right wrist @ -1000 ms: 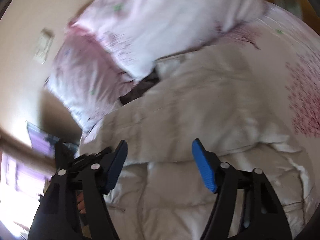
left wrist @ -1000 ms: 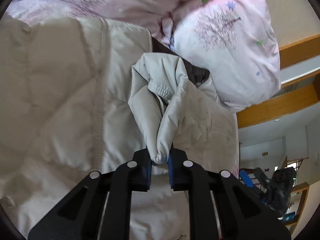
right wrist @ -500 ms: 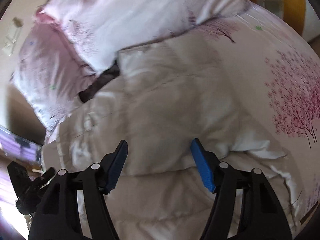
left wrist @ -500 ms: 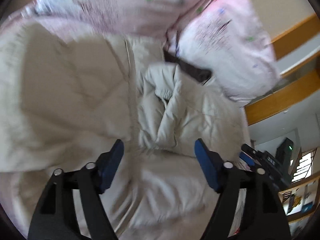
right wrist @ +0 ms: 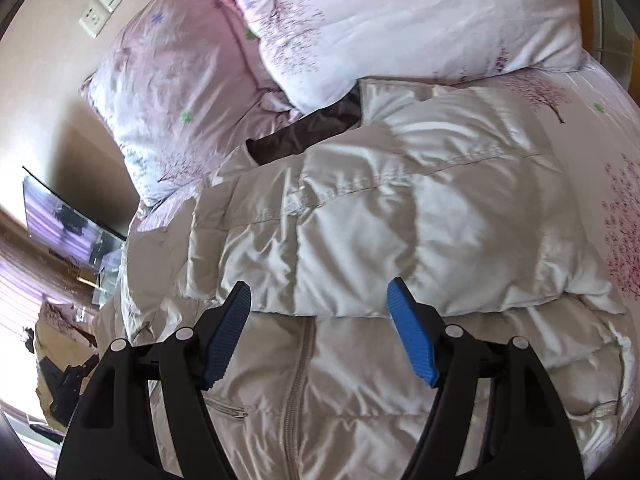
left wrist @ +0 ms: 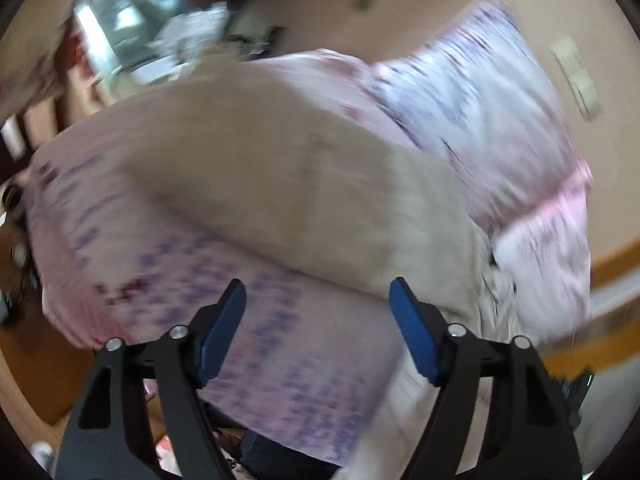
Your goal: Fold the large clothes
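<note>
Left claw (left wrist: 318, 326): apart, empty, above bed edge; view blurred.
Right claw (right wrist: 319, 326): apart, empty, over jacket (right wrist: 400, 232).
Pillows (right wrist: 400, 20): two, far.

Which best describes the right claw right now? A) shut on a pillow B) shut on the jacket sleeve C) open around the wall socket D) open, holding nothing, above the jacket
D: the right claw has its blue pads spread apart with nothing between them, above the beige puffer jacket.
</note>
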`<state>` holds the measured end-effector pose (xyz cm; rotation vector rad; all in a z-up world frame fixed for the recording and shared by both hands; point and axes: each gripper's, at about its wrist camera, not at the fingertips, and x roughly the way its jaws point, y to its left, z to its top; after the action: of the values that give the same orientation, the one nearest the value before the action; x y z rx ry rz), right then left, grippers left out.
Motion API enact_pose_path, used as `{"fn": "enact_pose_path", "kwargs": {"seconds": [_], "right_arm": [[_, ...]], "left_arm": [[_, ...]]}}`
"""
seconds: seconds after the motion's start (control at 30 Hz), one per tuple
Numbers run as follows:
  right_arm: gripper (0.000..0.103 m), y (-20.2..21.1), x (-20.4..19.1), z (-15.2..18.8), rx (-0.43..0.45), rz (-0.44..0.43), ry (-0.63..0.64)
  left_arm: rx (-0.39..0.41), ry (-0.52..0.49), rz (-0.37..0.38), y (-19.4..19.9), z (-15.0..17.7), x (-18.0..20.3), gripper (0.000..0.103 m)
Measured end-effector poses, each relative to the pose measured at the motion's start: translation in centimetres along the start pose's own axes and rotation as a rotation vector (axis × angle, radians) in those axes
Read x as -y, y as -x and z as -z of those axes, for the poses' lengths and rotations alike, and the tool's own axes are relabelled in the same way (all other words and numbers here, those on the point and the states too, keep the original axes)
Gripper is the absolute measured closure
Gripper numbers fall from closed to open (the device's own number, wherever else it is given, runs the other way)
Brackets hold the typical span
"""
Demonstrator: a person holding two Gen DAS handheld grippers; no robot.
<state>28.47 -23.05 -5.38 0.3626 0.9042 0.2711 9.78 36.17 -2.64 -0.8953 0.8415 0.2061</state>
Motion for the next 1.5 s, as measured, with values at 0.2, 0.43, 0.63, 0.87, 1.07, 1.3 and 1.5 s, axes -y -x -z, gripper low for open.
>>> {"fn": "enact_pose_path", "kwargs": {"seconds": [0.2,0.43,0.63,0.87,1.07,1.3,1.5], "right_arm": [[0.031,0.5,-0.9,0.5,0.012,-0.01,0.029],[0.031,1.4,-0.2,0.5,0.045,0.012,0.024],[0.031,1.4,0.7,0.3,0.045,0.018,0.008],[0.031,2.3,1.7,0.3,0.065,0.017,0.003],[0.031,3.8,2.6,0.3,0.106,0.023,-0.006],[0.031,4.9,5.1,0.3,0.137,0.043,-0.05],[0.031,5.8,7.6,0.0,0.161,0.083,-0.084]], "left_arm": [[0.049,0.212,0.027,-1.1,-1.4,-4.0,0.048],[0.127,0.379,0.062,-1.5,-3.1,-6.3,0.077],[0.17,0.341,0.089,-0.8,-4.1,-4.6,0.092],[0.272,0.083,0.231,2.8,-5.8,6.1,0.093],[0.249,-0.232,0.416,3.0,-3.4,21.0,0.093],[0.023,-0.586,0.587,-3.4,7.6,36.6,0.093],[-0.217,-0.818,0.501,-12.4,18.3,42.3,0.093]]}}
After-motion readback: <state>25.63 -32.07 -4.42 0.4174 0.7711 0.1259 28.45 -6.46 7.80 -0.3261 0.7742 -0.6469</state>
